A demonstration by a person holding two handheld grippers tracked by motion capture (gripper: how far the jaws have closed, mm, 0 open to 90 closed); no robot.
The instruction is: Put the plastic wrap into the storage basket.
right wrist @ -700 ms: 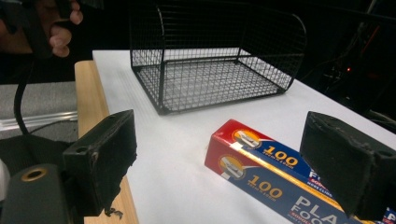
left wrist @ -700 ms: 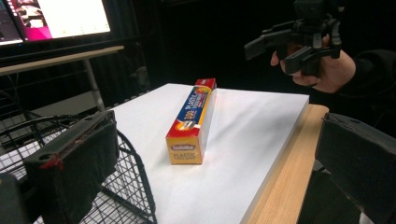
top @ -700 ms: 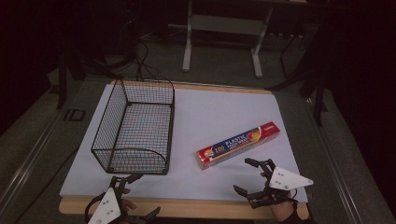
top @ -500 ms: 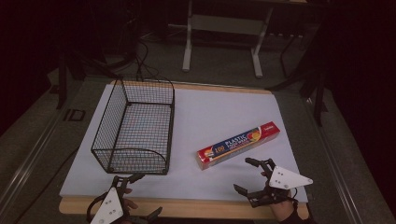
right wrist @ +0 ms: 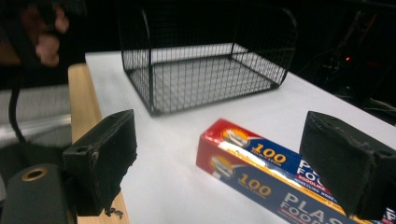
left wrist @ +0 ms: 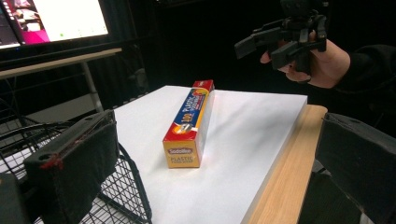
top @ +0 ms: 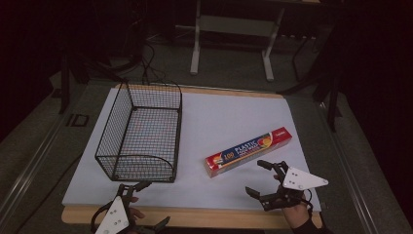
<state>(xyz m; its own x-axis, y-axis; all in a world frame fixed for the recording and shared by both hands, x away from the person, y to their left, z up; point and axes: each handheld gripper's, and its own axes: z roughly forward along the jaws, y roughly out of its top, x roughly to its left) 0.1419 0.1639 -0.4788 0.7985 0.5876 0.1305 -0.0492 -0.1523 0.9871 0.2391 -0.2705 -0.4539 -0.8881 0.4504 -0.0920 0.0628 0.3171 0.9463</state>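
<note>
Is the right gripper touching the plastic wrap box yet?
Apart. The high view shows white table between the right gripper and the plastic wrap box; jaws open.

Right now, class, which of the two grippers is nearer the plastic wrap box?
The right gripper, open just beside the plastic wrap box; the left gripper sits farther off, below the wire basket.

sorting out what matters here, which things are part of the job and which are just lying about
Part of the job:
- plastic wrap box, lying flat on the white table top
- right tongs, open, just short of the box
- left tongs, open, near the basket

Lying about:
- wire basket, empty
- monitor
- metal stand
</note>
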